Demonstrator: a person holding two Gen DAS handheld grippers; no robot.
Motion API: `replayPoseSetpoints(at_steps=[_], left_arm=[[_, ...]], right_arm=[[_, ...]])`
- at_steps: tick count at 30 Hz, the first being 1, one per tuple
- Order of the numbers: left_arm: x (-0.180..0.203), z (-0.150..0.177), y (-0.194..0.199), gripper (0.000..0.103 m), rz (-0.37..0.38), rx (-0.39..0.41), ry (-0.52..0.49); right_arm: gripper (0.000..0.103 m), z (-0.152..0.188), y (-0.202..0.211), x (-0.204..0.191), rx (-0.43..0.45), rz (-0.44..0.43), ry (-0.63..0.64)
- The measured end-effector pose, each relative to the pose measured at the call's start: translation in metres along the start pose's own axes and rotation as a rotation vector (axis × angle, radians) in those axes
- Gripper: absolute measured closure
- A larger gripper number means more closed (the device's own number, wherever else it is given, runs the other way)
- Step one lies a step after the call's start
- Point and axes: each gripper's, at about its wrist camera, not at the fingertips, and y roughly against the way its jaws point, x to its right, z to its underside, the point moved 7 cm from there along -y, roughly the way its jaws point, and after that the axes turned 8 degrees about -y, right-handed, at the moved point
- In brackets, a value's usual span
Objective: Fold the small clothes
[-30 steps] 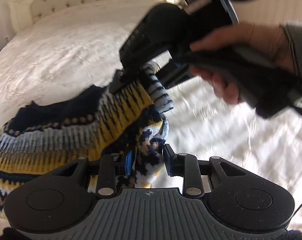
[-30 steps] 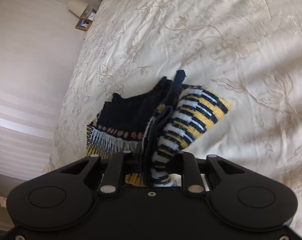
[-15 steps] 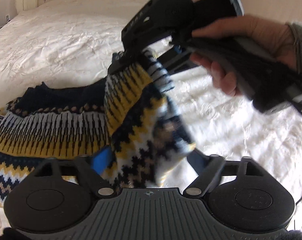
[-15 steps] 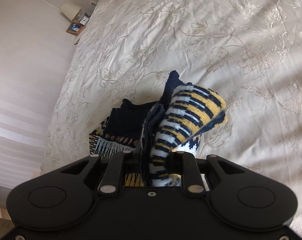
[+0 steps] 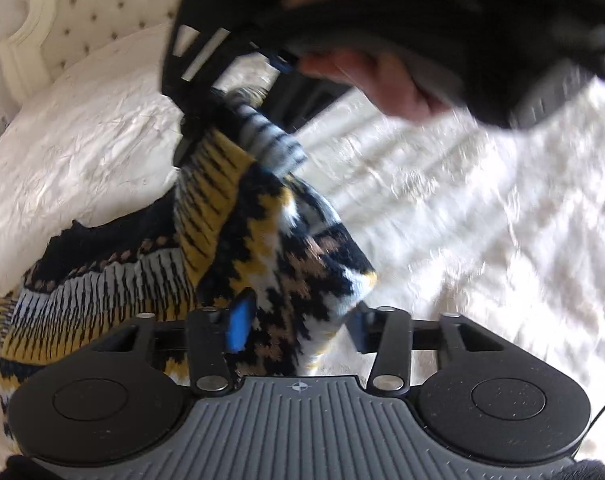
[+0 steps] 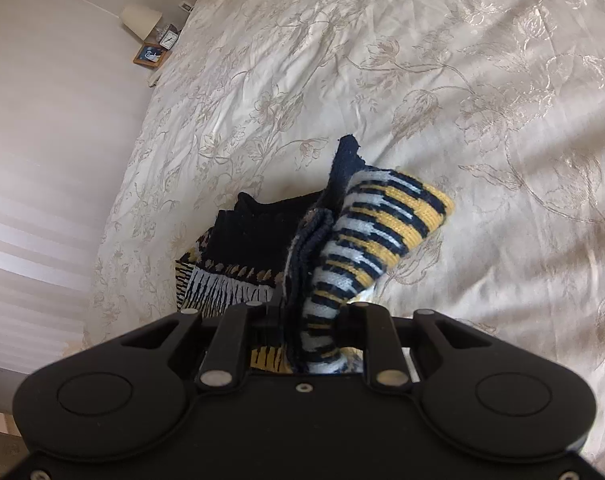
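A navy, yellow and white patterned knit sweater [image 5: 262,240] lies partly on the bed, with one side lifted. My left gripper [image 5: 298,320] is at its lower fold. The jaws are closing, and the bunched knit fills the gap between the blue pad [image 5: 238,320] and the other finger. My right gripper [image 5: 238,108] shows at the top of the left wrist view, held by a person's hand [image 5: 394,88]. It pinches the striped upper edge. In the right wrist view that gripper [image 6: 314,320] is shut on the sweater [image 6: 382,220], which stands up between its fingers.
The cream embroidered bedspread [image 6: 382,60] stretches all around the sweater. A tufted headboard [image 5: 102,12] stands at the far end. A lamp [image 6: 140,20] and a picture frame [image 6: 151,54] sit beside the bed near a pale wall [image 6: 42,120].
My left gripper opened wide, let go of the knit, and has closed again around a thicker fold. The right gripper, still gripping, has moved up and nearer to the left camera.
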Motion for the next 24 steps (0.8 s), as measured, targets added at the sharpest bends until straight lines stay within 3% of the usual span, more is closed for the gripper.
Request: replayPoseSetpoints(at_steps=[3, 7, 10, 14, 16, 18, 24], left_arm=[[0.004, 0.003, -0.005, 0.072, 0.012, -0.022, -0.008], [0.001, 0.002, -0.001, 0.072, 0.066, 0.010, 0.032], [-0.005, -0.001, 0.002, 0.070, 0.067, 0.056, 0.087], [-0.004, -0.005, 0.000, 0.069, 0.091, 0.044, 0.105], [-0.003, -0.006, -0.001, 0.074, 0.089, 0.041, 0.110], [-0.005, -0.007, 0.000, 0.093, 0.079, 0.049, 0.129], [-0.039, -0.004, 0.020, 0.095, 0.087, 0.127, 0.259]], right_arm=[[0.073, 0.000, 0.001, 0.005, -0.002, 0.000, -0.004], [0.073, 0.000, 0.003, 0.008, -0.001, 0.002, -0.008], [0.073, 0.000, 0.003, 0.008, 0.001, 0.001, -0.010], [0.073, 0.000, 0.003, 0.008, 0.002, 0.005, -0.008], [0.073, 0.000, 0.004, 0.007, 0.003, 0.009, -0.007], [0.073, 0.001, 0.005, 0.006, 0.003, 0.012, -0.006], [0.073, 0.000, 0.010, -0.009, 0.022, 0.001, 0.000]])
